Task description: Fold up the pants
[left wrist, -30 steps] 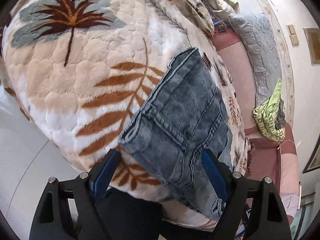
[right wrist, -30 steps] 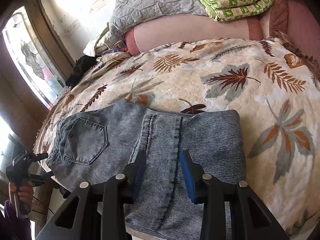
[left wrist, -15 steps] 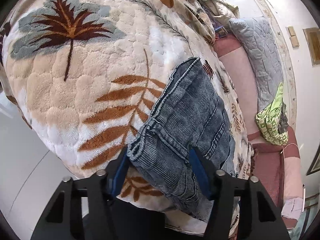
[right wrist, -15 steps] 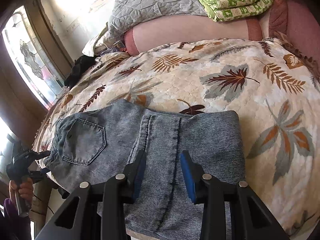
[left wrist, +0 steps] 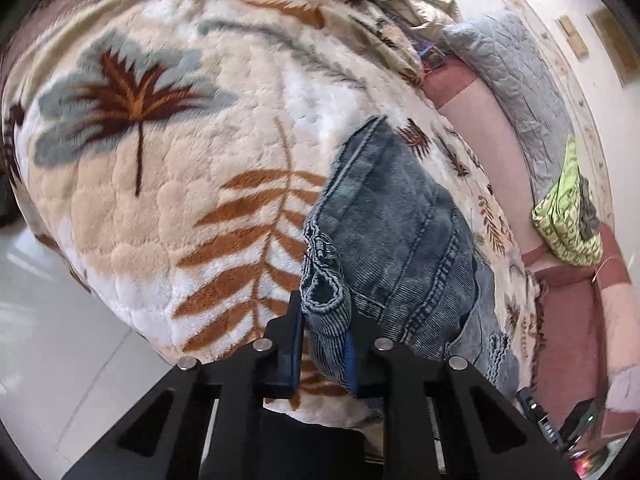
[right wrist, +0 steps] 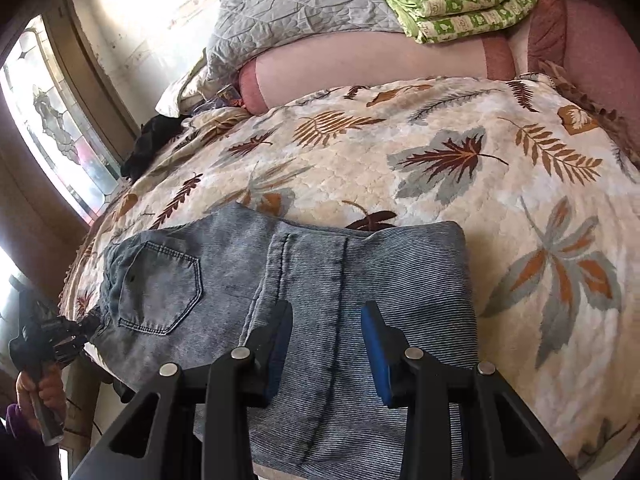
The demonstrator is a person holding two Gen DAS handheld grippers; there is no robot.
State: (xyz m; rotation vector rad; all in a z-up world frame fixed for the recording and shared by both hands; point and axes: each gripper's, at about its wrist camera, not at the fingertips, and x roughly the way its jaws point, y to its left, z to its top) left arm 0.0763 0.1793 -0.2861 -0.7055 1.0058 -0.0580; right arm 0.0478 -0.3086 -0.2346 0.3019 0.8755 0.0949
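Note:
Blue denim pants [right wrist: 360, 272] lie folded on the leaf-print blanket [right wrist: 440, 160] near the bed's front edge, back pocket to the left. In the left wrist view the pants [left wrist: 400, 232] run away up the bed. My left gripper [left wrist: 322, 320] is closing on their waistband corner, and its pads pinch bunched denim. It also shows at the far left of the right wrist view as the left gripper [right wrist: 80, 328], held by a hand [right wrist: 40, 392]. My right gripper [right wrist: 326, 320] stands partly open over the folded middle, the denim lying flat under its fingers.
A folded green blanket [right wrist: 460, 0], a grey quilt [right wrist: 300, 12] and a pink bolster [right wrist: 380, 68] lie along the head of the bed. A black garment [right wrist: 148, 148] sits by the window [right wrist: 52, 120]. Pale floor [left wrist: 60, 340] lies beyond the bed's edge.
The left gripper's jaws have gone from wide apart to pinched on the waistband corner, bunching the denim, and the wrist rolled a little. The right gripper and the folded pants have not moved.

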